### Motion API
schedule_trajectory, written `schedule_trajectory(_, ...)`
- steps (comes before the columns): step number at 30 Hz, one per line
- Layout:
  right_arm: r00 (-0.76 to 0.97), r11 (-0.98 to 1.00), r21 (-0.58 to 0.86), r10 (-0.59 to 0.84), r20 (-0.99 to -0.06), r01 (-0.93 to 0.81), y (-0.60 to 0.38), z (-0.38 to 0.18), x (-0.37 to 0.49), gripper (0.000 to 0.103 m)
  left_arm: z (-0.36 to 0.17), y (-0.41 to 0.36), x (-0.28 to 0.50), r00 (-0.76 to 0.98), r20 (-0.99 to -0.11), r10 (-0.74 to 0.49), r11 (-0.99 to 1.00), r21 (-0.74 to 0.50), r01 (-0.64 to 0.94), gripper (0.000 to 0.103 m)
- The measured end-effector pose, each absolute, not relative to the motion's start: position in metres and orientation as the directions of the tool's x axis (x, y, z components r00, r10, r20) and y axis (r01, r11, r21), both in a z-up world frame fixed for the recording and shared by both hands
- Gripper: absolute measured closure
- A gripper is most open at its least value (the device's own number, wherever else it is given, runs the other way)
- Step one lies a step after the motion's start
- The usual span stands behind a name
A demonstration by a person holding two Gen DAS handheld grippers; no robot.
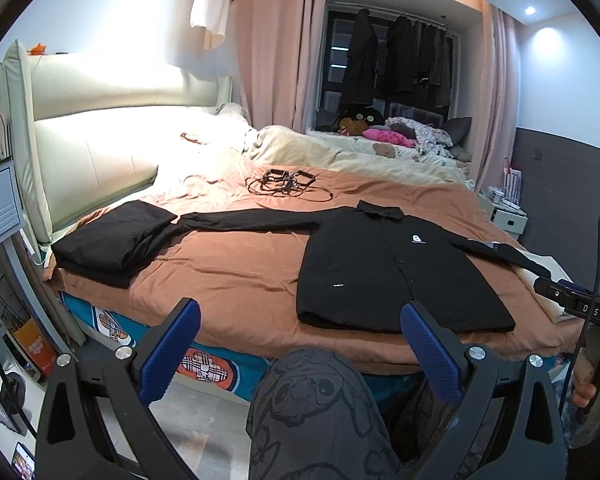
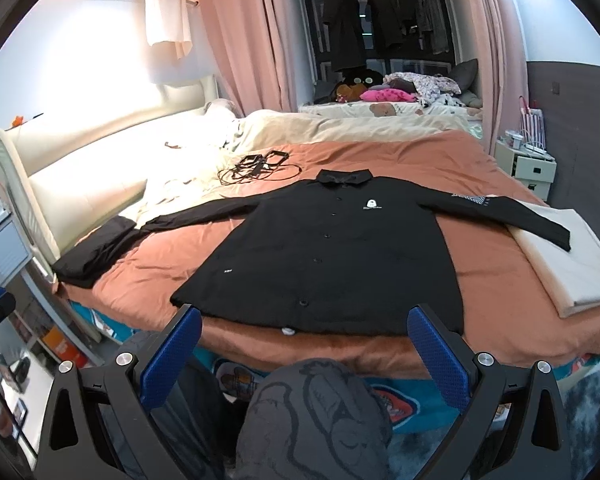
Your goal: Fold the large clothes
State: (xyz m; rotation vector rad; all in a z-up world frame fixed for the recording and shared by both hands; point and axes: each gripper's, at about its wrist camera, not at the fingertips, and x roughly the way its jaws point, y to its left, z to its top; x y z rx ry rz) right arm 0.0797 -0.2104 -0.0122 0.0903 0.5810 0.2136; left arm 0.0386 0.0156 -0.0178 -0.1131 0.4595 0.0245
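A black button-up jacket (image 1: 396, 272) lies face up and spread flat on the brown bedcover (image 1: 228, 276), collar away from me, both sleeves stretched out sideways. It also shows in the right wrist view (image 2: 332, 256). My left gripper (image 1: 300, 320) is open and empty, held back off the bed's near edge, left of the jacket's hem. My right gripper (image 2: 304, 320) is open and empty, just short of the hem's middle. The right gripper's body shows at the left wrist view's right edge (image 1: 580, 308).
A folded black garment (image 1: 112, 240) lies at the bed's left, under the left sleeve's end. A folded cream cloth (image 2: 568, 256) lies at the right under the right sleeve. Black cables and devices (image 2: 256, 166) sit behind the collar. My knee (image 2: 312, 420) is below the grippers.
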Motion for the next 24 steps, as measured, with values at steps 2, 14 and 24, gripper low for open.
schedule_trajectory(2, 0.809, 0.971, 0.160, 0.236, -0.538, -0.177, -0.208, -0.015, 0.092, 0.000, -0.018, 0.019, 0.049, 0.891, -0.453, 0.013, 0.994, -0.092, -0.061, 0.001)
schedule_trajectory(14, 0.776, 0.964, 0.173, 0.264, -0.572, -0.200, -0.172, -0.023, 0.163, 0.000, -0.026, 0.052, 0.102, 0.860, -0.507, 0.056, 0.988, -0.094, -0.119, 0.001)
schedule_trajectory(24, 0.767, 0.960, 0.178, 0.279, -0.577, -0.216, -0.140, -0.023, 0.227, 0.000, -0.033, 0.082, 0.160, 0.831, -0.551, 0.072, 0.982, -0.105, -0.155, 0.001)
